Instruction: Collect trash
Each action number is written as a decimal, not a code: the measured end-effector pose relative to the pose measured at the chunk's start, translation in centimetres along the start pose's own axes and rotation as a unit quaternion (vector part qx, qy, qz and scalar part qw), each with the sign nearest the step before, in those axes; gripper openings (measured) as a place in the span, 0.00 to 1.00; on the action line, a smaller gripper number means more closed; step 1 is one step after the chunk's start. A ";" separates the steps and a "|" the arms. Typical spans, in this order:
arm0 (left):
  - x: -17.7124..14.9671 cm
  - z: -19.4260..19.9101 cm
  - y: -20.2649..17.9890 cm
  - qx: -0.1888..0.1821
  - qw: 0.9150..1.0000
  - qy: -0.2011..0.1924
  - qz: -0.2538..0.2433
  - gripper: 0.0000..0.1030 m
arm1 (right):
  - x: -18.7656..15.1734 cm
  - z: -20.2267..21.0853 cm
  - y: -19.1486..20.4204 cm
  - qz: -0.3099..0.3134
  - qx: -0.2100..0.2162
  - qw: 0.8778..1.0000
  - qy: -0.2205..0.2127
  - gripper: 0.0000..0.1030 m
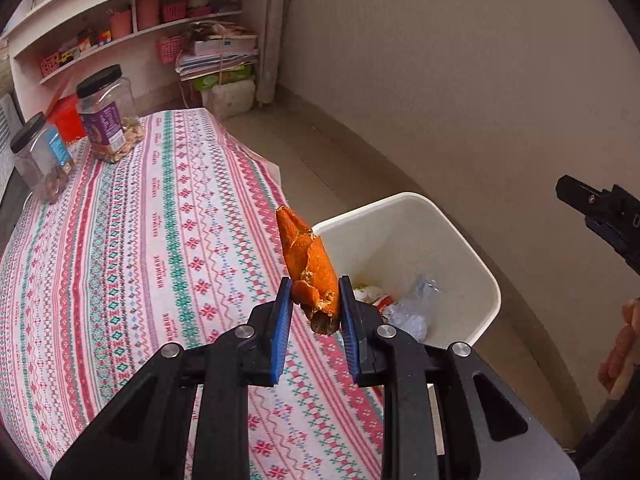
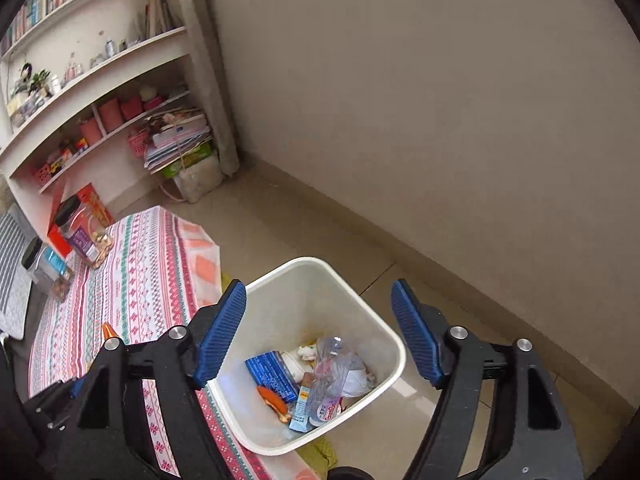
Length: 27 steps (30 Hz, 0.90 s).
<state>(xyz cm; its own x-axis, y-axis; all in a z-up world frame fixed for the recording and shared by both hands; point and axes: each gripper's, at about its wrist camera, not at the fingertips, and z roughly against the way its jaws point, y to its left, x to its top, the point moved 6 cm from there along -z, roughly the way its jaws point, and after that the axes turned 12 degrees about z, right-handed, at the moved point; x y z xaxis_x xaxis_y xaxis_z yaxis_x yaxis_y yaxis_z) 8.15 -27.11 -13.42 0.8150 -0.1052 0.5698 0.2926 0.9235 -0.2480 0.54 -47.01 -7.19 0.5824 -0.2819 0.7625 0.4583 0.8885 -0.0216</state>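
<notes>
My left gripper (image 1: 315, 284) is shut on a curled piece of orange peel (image 1: 306, 256), which sticks up between the blue pads. It hangs over the table's edge, just left of the white bin (image 1: 404, 199) on the floor. My right gripper (image 2: 318, 286) stands open and empty above the bin (image 2: 316, 261). Inside lie a blue carton (image 2: 272, 372), another orange peel (image 2: 274, 398), a crushed clear bottle (image 2: 336, 364) and wrappers. The right gripper's tip (image 1: 592, 208) shows at the right of the left wrist view. The held peel's tip (image 2: 108, 330) peeks out in the right wrist view.
The table with the patterned cloth (image 1: 140, 240) carries two black-lidded jars (image 1: 108, 116) (image 1: 40, 160) at its far end. Cluttered white shelves (image 2: 100, 92) stand behind. A beige wall (image 2: 440, 120) runs close along the right of the bin. A hand (image 1: 620, 344) shows at the right edge.
</notes>
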 end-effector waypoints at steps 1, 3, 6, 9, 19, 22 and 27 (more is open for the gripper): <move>-0.1 -0.4 -1.1 -0.004 1.000 0.001 -0.005 0.23 | 0.1 0.4 -0.9 -0.010 -0.005 1.000 -0.005 0.76; 0.1 -1.0 -3.5 -0.012 1.000 0.000 -0.016 0.24 | 0.2 0.8 -2.6 -0.027 -0.016 0.999 -0.011 0.78; 0.6 -1.6 -6.5 -0.024 0.999 -0.004 -0.022 0.30 | 0.2 1.4 -4.8 -0.049 -0.030 0.998 -0.017 0.78; 0.7 -0.9 -7.8 -0.026 0.999 -0.017 -0.026 0.63 | 0.2 2.1 -6.0 -0.067 -0.034 0.997 -0.027 0.80; -0.5 8.0 -1.9 0.056 0.984 -0.160 -0.054 0.92 | 1.0 8.1 0.6 -0.001 -0.039 0.991 -0.128 0.93; -0.2 12.7 1.3 0.075 0.968 -0.237 -0.033 0.93 | 1.3 10.6 3.9 0.024 -0.036 0.982 -0.182 0.93; 0.4 16.7 6.9 0.124 0.966 -0.227 0.007 0.93 | 0.4 11.8 10.5 0.068 0.007 0.981 -0.181 0.93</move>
<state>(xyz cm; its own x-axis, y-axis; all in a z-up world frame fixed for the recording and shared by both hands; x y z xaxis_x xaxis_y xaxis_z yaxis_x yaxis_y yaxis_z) 2.18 -14.62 -1.83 0.4981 0.0274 0.8667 0.1085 0.9897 -0.0937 -2.34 -33.48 0.53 0.3590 -0.0158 0.9332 0.3819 0.9148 -0.1314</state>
